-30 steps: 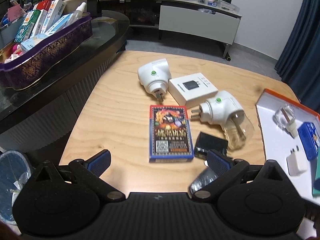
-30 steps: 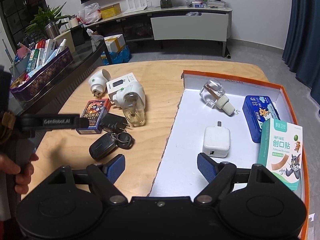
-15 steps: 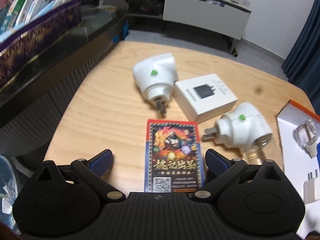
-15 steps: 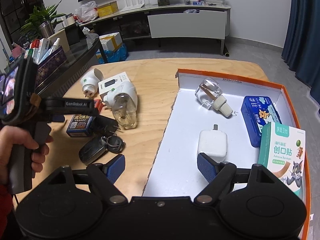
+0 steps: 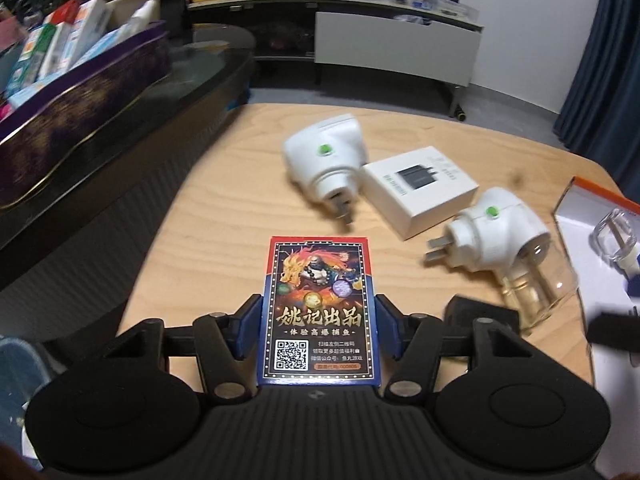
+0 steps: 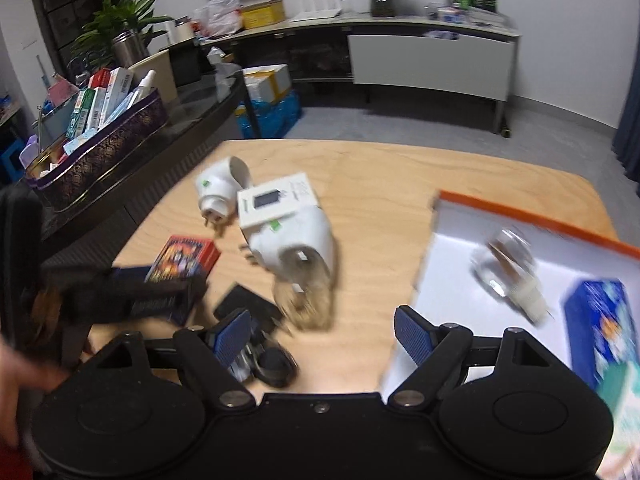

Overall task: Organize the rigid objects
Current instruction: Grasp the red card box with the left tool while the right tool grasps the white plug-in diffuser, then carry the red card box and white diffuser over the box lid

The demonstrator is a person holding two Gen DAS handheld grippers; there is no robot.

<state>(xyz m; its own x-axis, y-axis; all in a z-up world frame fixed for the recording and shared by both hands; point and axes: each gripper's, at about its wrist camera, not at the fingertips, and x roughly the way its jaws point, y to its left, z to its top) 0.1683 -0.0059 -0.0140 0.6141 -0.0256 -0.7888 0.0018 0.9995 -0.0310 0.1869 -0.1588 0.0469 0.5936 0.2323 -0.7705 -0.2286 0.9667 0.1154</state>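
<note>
A card box (image 5: pixel 318 312) with a red and blue rim lies on the wooden table (image 5: pixel 224 208). My left gripper (image 5: pixel 318 320) straddles it, its jaws closing, and both blue pads (image 5: pixel 250 326) touch the box's long sides. In the right wrist view the same card box (image 6: pixel 184 258) shows with the blurred left gripper (image 6: pixel 132 296) over it. My right gripper (image 6: pixel 322 320) hangs open over bare wood between a key fob (image 6: pixel 272 364) and the orange-rimmed tray (image 6: pixel 452 272), with nothing between its fingers.
Two white plug-in vaporizers (image 5: pixel 324 160) (image 5: pixel 496 236), a white charger box (image 5: pixel 420 190) and a black adapter (image 5: pixel 480 314) lie beyond the card box. The tray holds a glass bottle (image 6: pixel 508 264) and a blue box (image 6: pixel 604 320). A purple tin (image 5: pixel 80 80) stands on the dark side table.
My left gripper has moved forward and down over the card box, and its jaws have closed in on the box's sides. My right gripper has swung left from over the tray toward the table's clutter.
</note>
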